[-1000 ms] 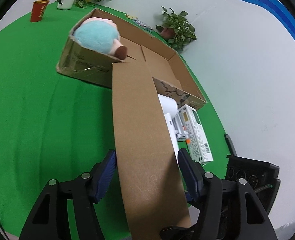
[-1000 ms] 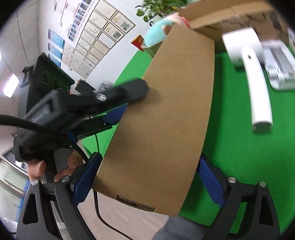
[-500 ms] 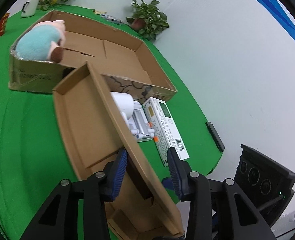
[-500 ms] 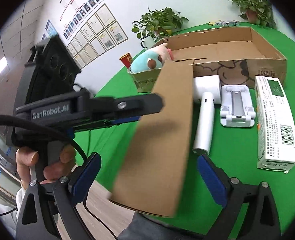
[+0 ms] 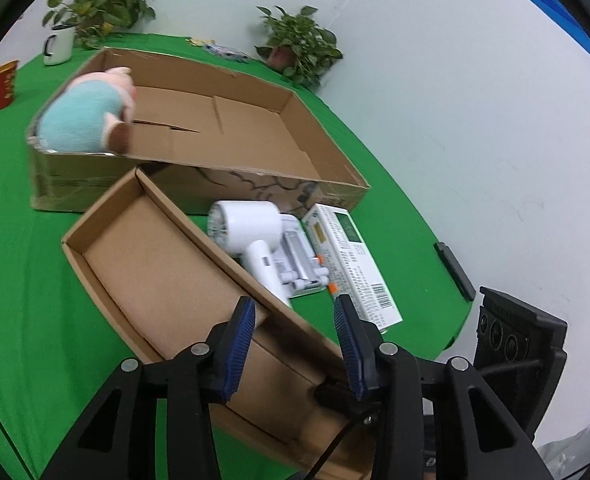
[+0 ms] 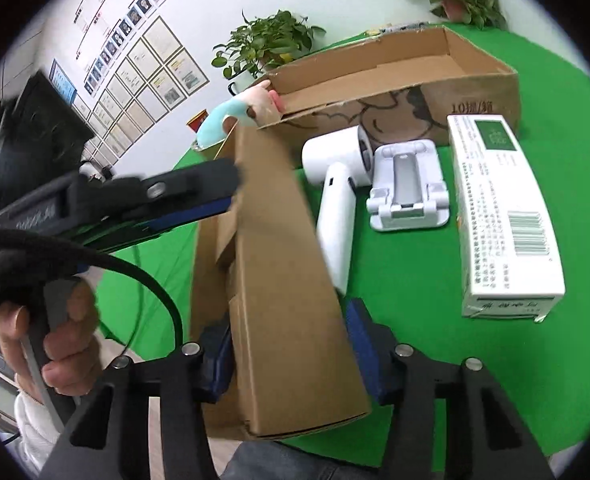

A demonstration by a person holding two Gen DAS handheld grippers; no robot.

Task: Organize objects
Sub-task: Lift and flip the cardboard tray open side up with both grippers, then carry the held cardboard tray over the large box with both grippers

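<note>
- Your left gripper [image 5: 295, 344] has its fingers closed on the right wall of the small cardboard box [image 5: 163, 276], which sits open side up on the near part of the green tabletop [image 5: 23, 248].
- Your right gripper [image 6: 291, 348] straddles the near end of that box [image 6: 279, 280]; its fingers are closing, the left pad at the cardboard and the right one just beside it, so you do not have a firm hold there yet.
- The small box is empty as far as the left wrist view shows.
- Done so far: the plush toy [image 5: 87, 116] lies in the far left corner of the large cardboard box [image 5: 255, 136], which is otherwise bare.
- Still left, by my reading: the white hair dryer [image 5: 251, 228], the white folding stand [image 6: 409, 184] and the white carton [image 6: 499, 216] lie side by side on the tabletop, just in front of the large box and right of the small one.
- The task looks early; the small box needs settling first, then these three need a place.
</note>
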